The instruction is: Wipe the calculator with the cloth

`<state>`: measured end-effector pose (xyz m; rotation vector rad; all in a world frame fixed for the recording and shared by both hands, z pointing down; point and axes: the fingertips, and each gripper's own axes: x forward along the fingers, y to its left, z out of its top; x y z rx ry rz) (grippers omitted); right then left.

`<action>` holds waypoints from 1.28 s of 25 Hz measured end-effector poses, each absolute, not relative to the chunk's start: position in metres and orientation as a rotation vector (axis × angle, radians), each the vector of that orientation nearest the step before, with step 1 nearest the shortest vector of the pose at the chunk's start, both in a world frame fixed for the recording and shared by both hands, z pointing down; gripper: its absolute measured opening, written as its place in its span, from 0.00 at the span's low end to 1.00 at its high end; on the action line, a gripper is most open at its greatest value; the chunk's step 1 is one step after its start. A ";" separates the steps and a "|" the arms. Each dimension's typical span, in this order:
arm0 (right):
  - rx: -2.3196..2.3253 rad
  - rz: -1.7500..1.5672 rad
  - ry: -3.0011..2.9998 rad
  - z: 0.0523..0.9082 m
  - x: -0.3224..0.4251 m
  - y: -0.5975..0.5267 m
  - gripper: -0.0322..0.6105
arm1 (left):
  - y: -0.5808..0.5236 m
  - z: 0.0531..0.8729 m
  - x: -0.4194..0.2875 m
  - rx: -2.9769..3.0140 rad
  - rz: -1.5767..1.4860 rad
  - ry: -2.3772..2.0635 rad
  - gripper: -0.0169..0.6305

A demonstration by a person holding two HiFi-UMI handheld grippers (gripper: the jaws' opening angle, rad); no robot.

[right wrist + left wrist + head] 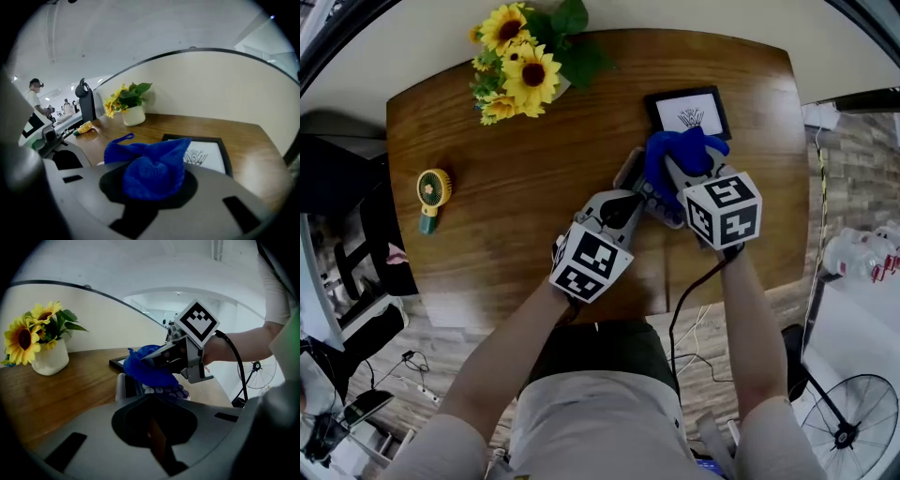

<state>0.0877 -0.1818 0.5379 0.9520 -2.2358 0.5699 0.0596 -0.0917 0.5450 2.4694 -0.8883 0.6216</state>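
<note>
The right gripper (152, 183) is clamped on the bunched blue cloth (151, 165), which we find pressed onto the far end of the calculator (639, 187). The calculator lies on the table (516, 234), just in front of the picture frame (687, 112). The left gripper (630, 200) has its jaws drawn together, empty, with the tips set against the calculator's near end. We judge three hazards. The bracing tips may slip off, letting the calculator slide toward the frame. The loose cloth loop may snag the keys. Excess downward force may depress keys or tilt the unit.
</note>
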 end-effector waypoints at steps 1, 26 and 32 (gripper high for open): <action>0.924 0.566 -2.248 0.537 0.079 -0.184 0.20 | -0.092 0.545 0.060 2.470 0.622 -0.889 0.03; 1.070 0.688 -2.127 0.519 0.114 -0.167 0.20 | -0.068 0.547 0.031 2.366 0.700 -0.885 0.03; 1.194 0.677 -2.137 0.474 0.156 -0.148 0.20 | -0.058 0.517 0.011 2.380 0.701 -0.949 0.03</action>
